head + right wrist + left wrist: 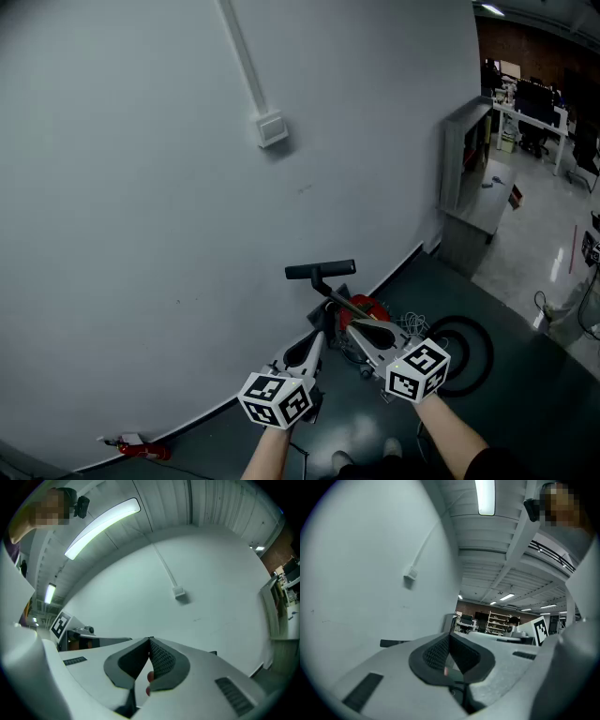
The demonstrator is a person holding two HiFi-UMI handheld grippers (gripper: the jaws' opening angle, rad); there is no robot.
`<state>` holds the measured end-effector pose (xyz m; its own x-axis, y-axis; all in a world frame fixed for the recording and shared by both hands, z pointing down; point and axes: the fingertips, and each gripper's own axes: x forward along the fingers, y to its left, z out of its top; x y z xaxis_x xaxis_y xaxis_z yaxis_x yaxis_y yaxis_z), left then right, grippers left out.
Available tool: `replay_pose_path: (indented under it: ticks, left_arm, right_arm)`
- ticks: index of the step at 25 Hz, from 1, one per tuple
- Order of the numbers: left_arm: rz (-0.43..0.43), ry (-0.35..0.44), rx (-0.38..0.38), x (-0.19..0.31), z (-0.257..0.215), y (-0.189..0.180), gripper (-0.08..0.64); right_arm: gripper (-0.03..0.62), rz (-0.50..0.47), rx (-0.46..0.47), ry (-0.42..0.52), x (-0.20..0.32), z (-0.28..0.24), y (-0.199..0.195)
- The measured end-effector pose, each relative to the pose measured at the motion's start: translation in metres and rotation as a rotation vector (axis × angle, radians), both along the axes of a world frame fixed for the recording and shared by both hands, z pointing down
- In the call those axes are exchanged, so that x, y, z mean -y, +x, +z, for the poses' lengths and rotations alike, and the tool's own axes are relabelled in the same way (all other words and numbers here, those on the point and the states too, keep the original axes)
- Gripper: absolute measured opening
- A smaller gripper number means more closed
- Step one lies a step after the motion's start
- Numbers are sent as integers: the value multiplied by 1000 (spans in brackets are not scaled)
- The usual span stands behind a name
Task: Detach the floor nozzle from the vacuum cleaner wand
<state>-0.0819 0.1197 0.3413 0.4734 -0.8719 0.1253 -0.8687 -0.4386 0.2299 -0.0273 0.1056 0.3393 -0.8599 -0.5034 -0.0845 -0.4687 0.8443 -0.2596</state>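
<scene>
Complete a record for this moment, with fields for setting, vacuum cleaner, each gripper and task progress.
Setting: dark floor at the foot of a white wall
Vacuum cleaner: red body on the floor by the wall, with a black crossbar at its upper end
Left gripper: shut, empty
Right gripper: shut, empty
Task progress: neither gripper holds any part yet

Downward view of a pale wall [141, 216] meeting a dark floor [525, 394]. The red-bodied vacuum cleaner [367, 307] sits at the wall's foot, its wand [337, 295] ending in the black floor nozzle [321, 270]. The left gripper [315, 339] and right gripper [356, 326], jaws together, are side by side over it. A junction box [272, 129] is mounted on the wall.
</scene>
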Motion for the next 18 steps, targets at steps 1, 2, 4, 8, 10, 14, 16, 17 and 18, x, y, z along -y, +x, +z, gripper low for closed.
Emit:
replay_pose_path:
  ticks: [1,2,4,8,10,14,16,17,18]
  left_arm:
    - [0,-1,-1,1,0,2,6]
    - [-1,-3,-3,1,-1,4,6]
    - [-2,-6,-3,3,-1,9,6]
    - [-9,-16,-4,4,5,19,6]
    - [-16,-21,-2,5,8,25,6]
    - [-41,-38,-4,8,15,34,5]
    - [-59,-44,-9,9,18,38,6]
    - [-68,-46,-10,10,19,40,6]
    - [-77,-48,-10,11,20,41,6]
  right_arm:
    - [18,1,1,-2,1,-1,2]
    - [18,1,2,-4,3,-2,5]
    - [18,2,5,-7,5,-3,10]
    - [18,-3,6,-16,7,2,21]
    - [18,-9,8,-20,7,5,27]
    - [18,-45,16,-24,7,11,39]
    - [18,-65,6,-28,7,15,44]
    - [18,-74,-1,-28,7,18,46]
    - [18,-82,-7,-28,7,20,48]
